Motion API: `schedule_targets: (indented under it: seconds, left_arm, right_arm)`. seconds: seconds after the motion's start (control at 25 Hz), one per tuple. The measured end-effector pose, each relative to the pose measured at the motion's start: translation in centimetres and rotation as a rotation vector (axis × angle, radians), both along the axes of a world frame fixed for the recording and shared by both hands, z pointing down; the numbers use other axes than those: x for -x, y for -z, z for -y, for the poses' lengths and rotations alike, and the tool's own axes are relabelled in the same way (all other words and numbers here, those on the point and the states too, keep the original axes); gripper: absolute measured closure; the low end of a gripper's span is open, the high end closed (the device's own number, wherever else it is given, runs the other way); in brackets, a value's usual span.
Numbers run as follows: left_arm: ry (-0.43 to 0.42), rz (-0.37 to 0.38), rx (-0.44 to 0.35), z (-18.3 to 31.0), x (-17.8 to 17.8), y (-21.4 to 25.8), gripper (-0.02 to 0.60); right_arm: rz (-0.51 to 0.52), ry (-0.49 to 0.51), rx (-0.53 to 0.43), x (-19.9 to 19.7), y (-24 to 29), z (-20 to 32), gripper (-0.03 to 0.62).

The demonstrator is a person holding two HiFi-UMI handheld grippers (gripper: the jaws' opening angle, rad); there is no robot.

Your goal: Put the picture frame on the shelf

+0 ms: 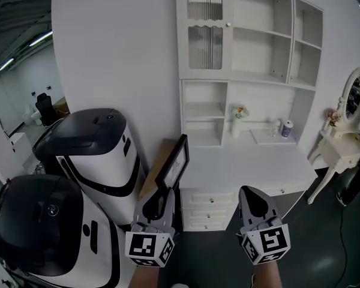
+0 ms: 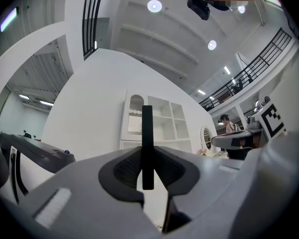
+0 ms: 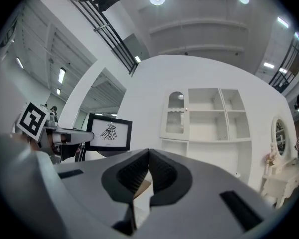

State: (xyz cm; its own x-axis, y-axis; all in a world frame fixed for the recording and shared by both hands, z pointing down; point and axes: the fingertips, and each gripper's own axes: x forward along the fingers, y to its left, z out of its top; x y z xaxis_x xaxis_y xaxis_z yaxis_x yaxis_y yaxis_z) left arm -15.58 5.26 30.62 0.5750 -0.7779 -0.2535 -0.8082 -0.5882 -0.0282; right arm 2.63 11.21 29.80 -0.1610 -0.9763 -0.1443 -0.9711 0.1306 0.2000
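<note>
L gripper (image 1: 162,192) has its fingers (image 2: 125,170) clamped on the black picture frame (image 1: 174,161), low on its edge. Frame stands up tall in the air, not on the shelf (image 1: 252,59) yet. R gripper (image 1: 254,198) is beside it w/ fingers (image 3: 133,173) shut together, nothing in them. The big white shelf is in front, w/ a white worktop (image 1: 246,170) under it. A little vase (image 1: 236,125) sits in a low nook. Two white machines (image 1: 87,146) w/ black tops are on the left.
</note>
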Motion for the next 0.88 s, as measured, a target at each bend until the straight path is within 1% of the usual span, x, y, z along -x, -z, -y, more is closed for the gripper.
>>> schedule_targets:
  seconds: [0.24, 0.48, 0.72, 0.88]
  left_arm:
    - [-0.001, 0.015, -0.006, 3.3, -1.5, 0.1, 0.505]
    - [-0.014, 0.017, -0.019, 7.9, -3.4, 0.8, 0.505]
    - [-0.035, 0.035, -0.025, 13.4, -6.0, 0.8, 0.505]
    - [-0.038, 0.031, -0.005, 18.2, -7.5, 0.4, 0.505]
  right_arm:
    - [-0.011, -0.001, -0.005, -1.5, 0.3, 3.0, 0.586]
    - [-0.017, -0.012, -0.013, -2.9, 0.7, 6.8, 0.586]
    - [-0.024, -0.028, -0.014, -5.0, 0.7, 12.1, 0.586]
    - [-0.007, -0.04, -0.008, -6.6, 0.4, 16.6, 0.585]
